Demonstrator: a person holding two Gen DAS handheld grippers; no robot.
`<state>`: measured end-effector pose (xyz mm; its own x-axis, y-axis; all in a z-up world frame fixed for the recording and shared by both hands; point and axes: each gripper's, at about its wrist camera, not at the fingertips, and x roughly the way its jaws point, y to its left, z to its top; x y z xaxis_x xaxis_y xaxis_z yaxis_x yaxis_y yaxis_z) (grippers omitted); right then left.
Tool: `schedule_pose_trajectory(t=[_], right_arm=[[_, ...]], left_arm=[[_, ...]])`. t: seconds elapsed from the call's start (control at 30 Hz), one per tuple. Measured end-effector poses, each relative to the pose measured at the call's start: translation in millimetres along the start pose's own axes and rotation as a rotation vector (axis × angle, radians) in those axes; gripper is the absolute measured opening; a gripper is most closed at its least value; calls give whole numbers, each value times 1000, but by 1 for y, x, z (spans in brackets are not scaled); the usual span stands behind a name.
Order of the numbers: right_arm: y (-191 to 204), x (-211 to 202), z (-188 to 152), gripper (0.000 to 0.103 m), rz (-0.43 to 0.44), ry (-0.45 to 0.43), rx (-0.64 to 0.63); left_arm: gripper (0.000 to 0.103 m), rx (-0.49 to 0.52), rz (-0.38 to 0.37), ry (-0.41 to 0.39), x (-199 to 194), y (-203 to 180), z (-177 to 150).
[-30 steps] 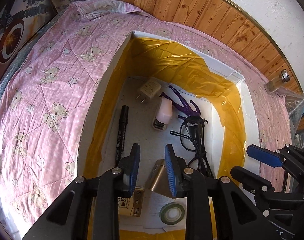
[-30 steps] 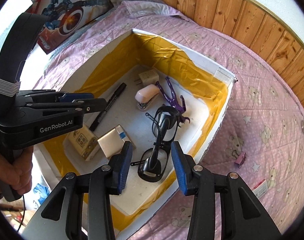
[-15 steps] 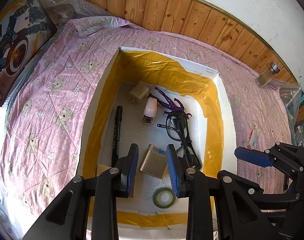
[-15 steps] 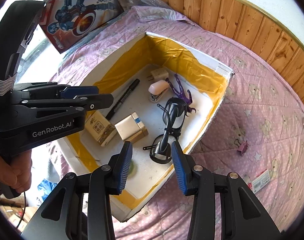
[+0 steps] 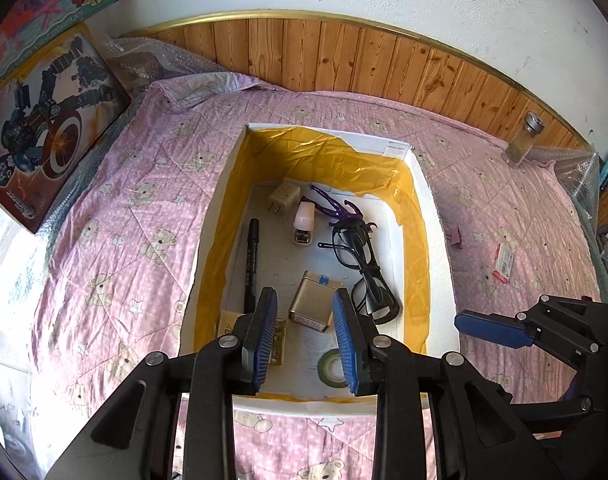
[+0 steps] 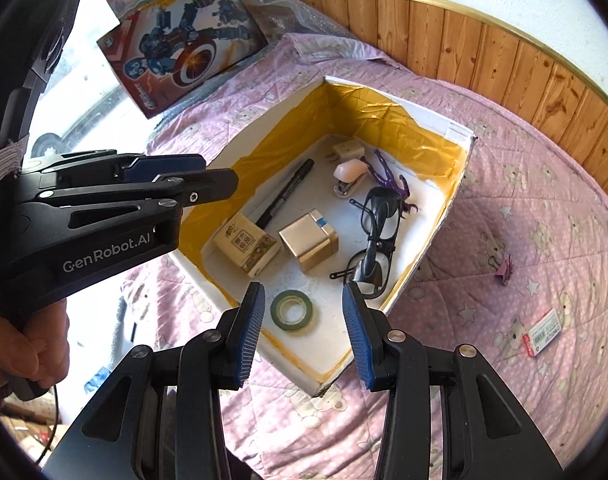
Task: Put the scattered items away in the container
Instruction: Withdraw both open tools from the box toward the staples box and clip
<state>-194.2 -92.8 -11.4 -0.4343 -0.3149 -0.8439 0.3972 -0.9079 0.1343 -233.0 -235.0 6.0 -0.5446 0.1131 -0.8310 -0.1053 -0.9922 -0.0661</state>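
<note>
**Both grippers lifted clear of box, two items left on quilt**

Pulled back and up from the container over the last second: more wall, wood panelling and pink teddy-bear quilt (image 5: pixel 116 240) in both views, box contents smaller. Neither tool carrying anything.

Left to right, seen from the left wrist:

- Left gripper (image 5: pixel 305 334) above the near edge of the box, jaws apart, nothing between the blue pads.
- White cardboard box lined with yellow tape (image 5: pixel 417 184) near the middle of the quilt. Inside: black marker pen (image 5: pixel 252 256) along the left wall, white plug adapter (image 5: pixel 284 197) and pink-and-white stapler (image 5: pixel 304 222) toward the far wall, purple plastic figure (image 5: pixel 335 210) beside them, gold metal tin (image 5: pixel 312 300) in the middle, black-framed glasses (image 5: pixel 361 264) along the right wall, beige printed carton (image 6: pixel 246 246) in the near left corner, green tape roll (image 6: pixel 292 312) by the near wall.
- Small purple binder clip (image 5: pixel 456 235) on the quilt just beside the box's right wall.
- Red-and-white eraser in its sleeve (image 5: pixel 505 257) farther toward the quilt's right edge.
- Right gripper (image 6: pixel 304 332) over the box's near right corner, jaws wide, empty.

Judged mostly done: eight items in, clip and eraser outstanding, both on the right side, so likely work for the right gripper. Clip small and low against soft fabric; liable to a snagged quilt or a missed pinch.
</note>
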Motion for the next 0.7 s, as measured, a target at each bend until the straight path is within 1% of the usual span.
schedule_pose_trajectory(t=[0.03,0.1,0.17,0.23,0.3,0.43,0.5,0.7], right_arm=[[2,-3,-4,44,1,-12,4],[4,-9,-10,44,2,-33,12],[5,-18,-17,44,0,-62,22],[6,-26,-23,44,-8,-87,29],[7,-34,-29,44,-24,-110,30],[6,-46,-39,44,-47,-134,34],[4,-51,-46,45,-50,-146,40],[-9,-61,-63,46,-47,-164,84]], left_arm=[[31,6,7,-13,-4,0,-3],[35,20,7,-33,-12,-4,-10],[36,32,-5,-48,-18,-9,-17],[39,38,-33,-62,-25,-16,-23],[44,47,-47,-74,-29,-23,-30],[45,67,-64,-82,-35,-39,-45],[49,55,-85,-85,-37,-43,-50],[49,58,-115,-85,-42,-59,-57]])
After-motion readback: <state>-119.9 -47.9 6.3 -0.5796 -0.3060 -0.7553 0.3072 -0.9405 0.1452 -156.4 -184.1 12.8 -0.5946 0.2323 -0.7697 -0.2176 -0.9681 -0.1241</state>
